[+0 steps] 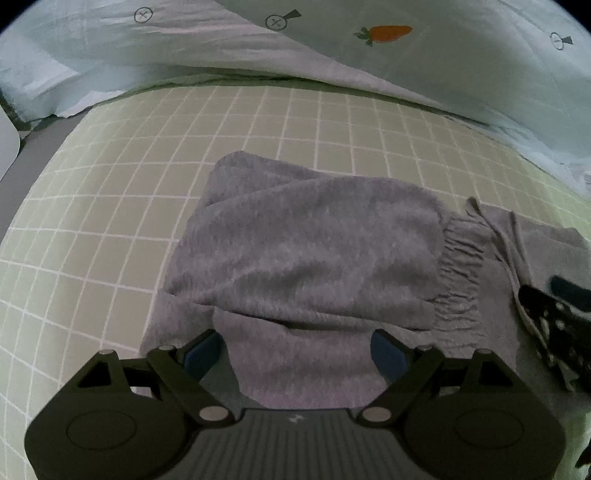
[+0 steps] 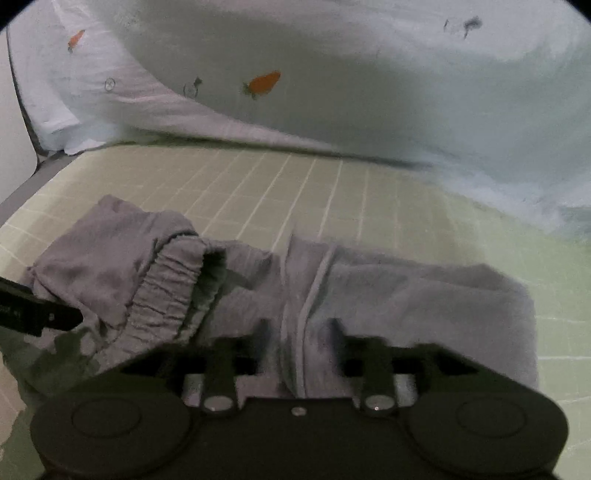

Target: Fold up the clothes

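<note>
Grey sweatpants (image 1: 314, 251) lie folded on the bed, with the gathered elastic waistband (image 1: 461, 266) toward the right. My left gripper (image 1: 295, 350) stands open wide over the near edge of the fabric; cloth lies between its blue pads (image 1: 388, 354), which do not press on it. The right wrist view is blurred and shows the same pants (image 2: 424, 295) and the waistband (image 2: 166, 288) at the left. There my right gripper (image 2: 299, 332) is open, its fingers on either side of a raised fold with a seam. The right gripper's black body (image 1: 554, 314) shows at the left wrist view's right edge.
The bed is covered by a green sheet with a white grid (image 1: 110, 221). A pale blue duvet with carrot prints (image 1: 391, 33) is piled along the far side. The bed's grey edge (image 1: 37, 155) runs at the far left. The left gripper's finger (image 2: 37, 314) enters the right wrist view.
</note>
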`<state>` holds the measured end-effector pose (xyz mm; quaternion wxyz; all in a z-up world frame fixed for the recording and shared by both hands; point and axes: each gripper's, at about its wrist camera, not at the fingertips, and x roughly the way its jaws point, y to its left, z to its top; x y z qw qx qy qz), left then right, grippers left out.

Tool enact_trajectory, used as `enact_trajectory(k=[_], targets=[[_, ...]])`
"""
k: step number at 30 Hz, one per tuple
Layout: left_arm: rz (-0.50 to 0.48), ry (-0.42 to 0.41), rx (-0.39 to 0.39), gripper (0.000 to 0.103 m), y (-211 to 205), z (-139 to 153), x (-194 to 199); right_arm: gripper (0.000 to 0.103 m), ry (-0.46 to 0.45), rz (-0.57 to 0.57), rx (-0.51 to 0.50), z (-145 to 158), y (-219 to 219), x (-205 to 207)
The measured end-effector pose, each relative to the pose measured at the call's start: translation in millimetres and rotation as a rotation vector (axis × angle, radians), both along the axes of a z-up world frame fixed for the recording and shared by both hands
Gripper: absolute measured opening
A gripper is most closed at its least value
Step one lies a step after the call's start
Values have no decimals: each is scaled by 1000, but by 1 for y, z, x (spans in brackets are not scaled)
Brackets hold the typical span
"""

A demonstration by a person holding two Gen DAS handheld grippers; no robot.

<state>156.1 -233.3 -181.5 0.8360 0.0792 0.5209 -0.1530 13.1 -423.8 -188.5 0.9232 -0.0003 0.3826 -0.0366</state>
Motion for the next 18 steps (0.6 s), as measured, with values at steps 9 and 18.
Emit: enact_trajectory(k=[9, 18], targets=[[-16, 0, -3, 89, 1, 1, -9, 56, 27, -79, -94, -5, 10, -39], [-36, -8, -3, 89, 9, 5, -24, 27, -37, 11, -189, 0, 42, -57]])
